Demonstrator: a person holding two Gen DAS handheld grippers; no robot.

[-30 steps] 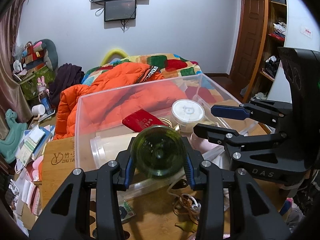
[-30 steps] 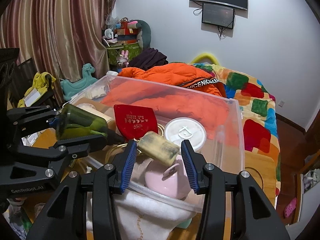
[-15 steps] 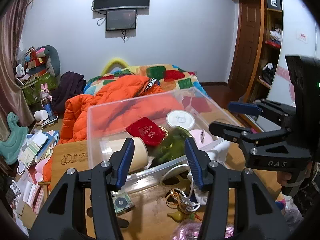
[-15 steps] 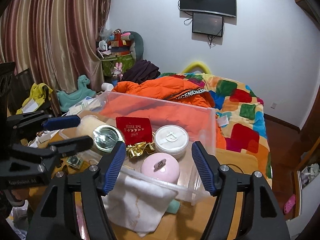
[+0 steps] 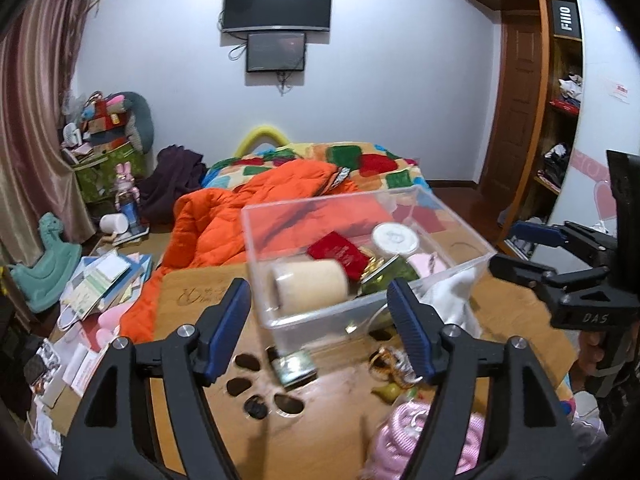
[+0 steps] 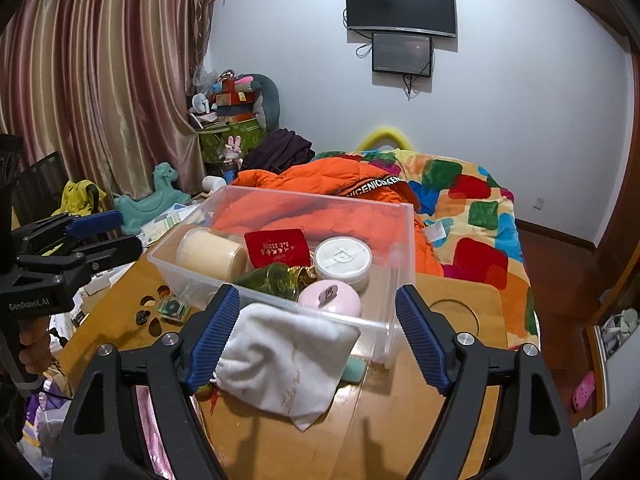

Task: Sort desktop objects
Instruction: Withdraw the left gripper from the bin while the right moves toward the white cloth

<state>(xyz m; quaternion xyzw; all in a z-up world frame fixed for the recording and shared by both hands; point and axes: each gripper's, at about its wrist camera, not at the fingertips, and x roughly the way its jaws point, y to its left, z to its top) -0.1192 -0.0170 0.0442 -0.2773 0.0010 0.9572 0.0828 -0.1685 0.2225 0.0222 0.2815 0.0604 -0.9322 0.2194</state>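
Note:
A clear plastic box (image 5: 256, 240) (image 6: 404, 240) stands on the wooden table. In it lie a green glass bottle (image 5: 384, 276) (image 6: 272, 278) on its side, a cream cup (image 5: 308, 286) (image 6: 212, 254), a red pouch (image 5: 340, 254) (image 6: 276, 246), a white round jar (image 5: 394, 238) (image 6: 342, 258) and a pink round jar (image 6: 330, 298). My left gripper (image 5: 320, 320) (image 6: 80, 236) hangs back from the box's near side, jaws opening, nothing between them. My right gripper (image 6: 318, 332) (image 5: 540, 248) is also opening and holds nothing. It hovers above a white cloth (image 6: 284, 364) in front of the box.
On the table lie a small green square item (image 5: 294, 364) (image 6: 174, 308), a tangle of gold jewellery (image 5: 394, 362) and a pink knitted thing (image 5: 420, 440). A teal object (image 6: 354, 370) peeks from under the cloth. An orange jacket (image 6: 320, 184) lies on the bed behind; papers (image 5: 100, 280) are piled at the left.
The left gripper let go of the green bottle and the right gripper let go of a yellowish block, both over the box. Both jaws widened and both grippers drew back and up.

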